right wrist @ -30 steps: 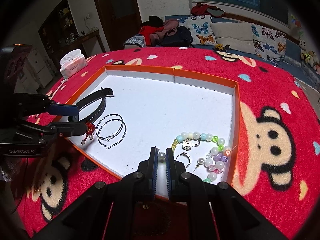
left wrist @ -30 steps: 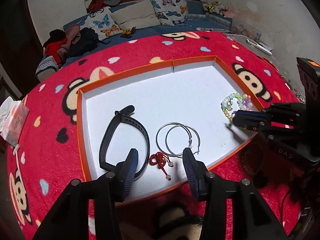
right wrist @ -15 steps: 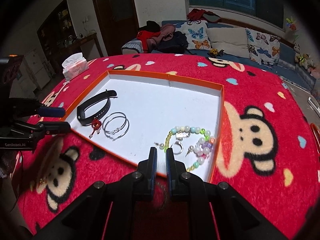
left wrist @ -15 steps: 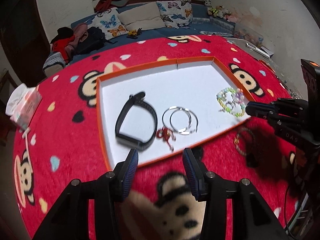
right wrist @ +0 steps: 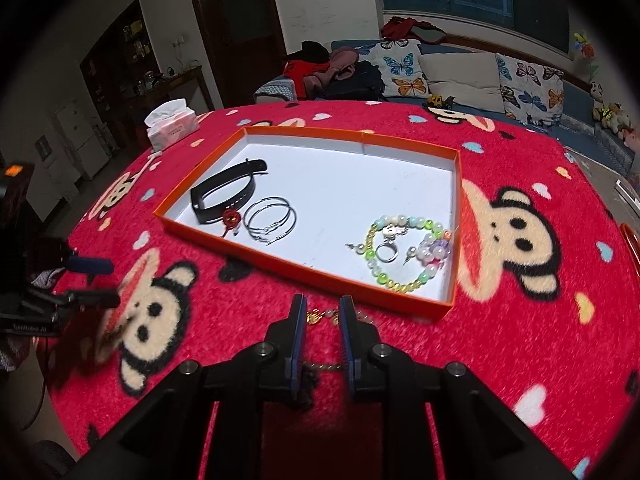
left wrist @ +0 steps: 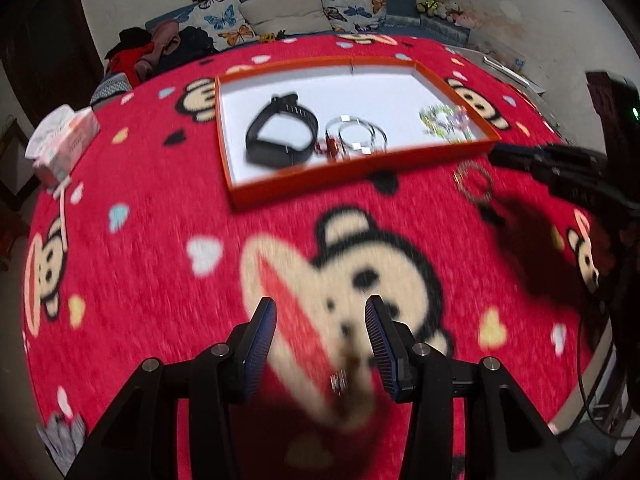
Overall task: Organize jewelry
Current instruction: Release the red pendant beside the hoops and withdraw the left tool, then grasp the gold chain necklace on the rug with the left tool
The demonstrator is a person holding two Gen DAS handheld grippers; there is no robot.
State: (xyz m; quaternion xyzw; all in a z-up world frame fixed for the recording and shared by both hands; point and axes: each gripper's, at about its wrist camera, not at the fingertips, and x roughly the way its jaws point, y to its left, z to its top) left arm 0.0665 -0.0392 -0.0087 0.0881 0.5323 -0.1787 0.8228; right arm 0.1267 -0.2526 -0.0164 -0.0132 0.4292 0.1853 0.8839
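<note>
An orange-rimmed white tray (right wrist: 304,276) on the red monkey-print cloth holds a black band (right wrist: 228,196), two silver hoops (right wrist: 272,220), a red charm (right wrist: 231,218), a bead bracelet (right wrist: 404,252), a ring (right wrist: 386,254) and pearl earrings (right wrist: 356,247). My right gripper (right wrist: 323,302) hovers just before the tray's near rim. Its jaws are opening, and a gold chain bracelet (right wrist: 320,316) lies on the cloth under the gap, not pressed. My left gripper (left wrist: 320,304) stands open and empty over the cloth, well back from the tray (left wrist: 280,192). A small blurred silvery piece (left wrist: 338,380) lies below it.
A tissue box (right wrist: 172,126) sits on the cloth beyond the tray's left corner. A sofa with butterfly cushions (right wrist: 400,68) and piled clothes runs behind the table. The left gripper (right wrist: 114,282) shows at the left edge of the right wrist view.
Both grippers drew back from the tray toward the table's near side, the left one much farther. The right jaws, shut by a pearl earring before, have parted; the earring lies in the tray.
</note>
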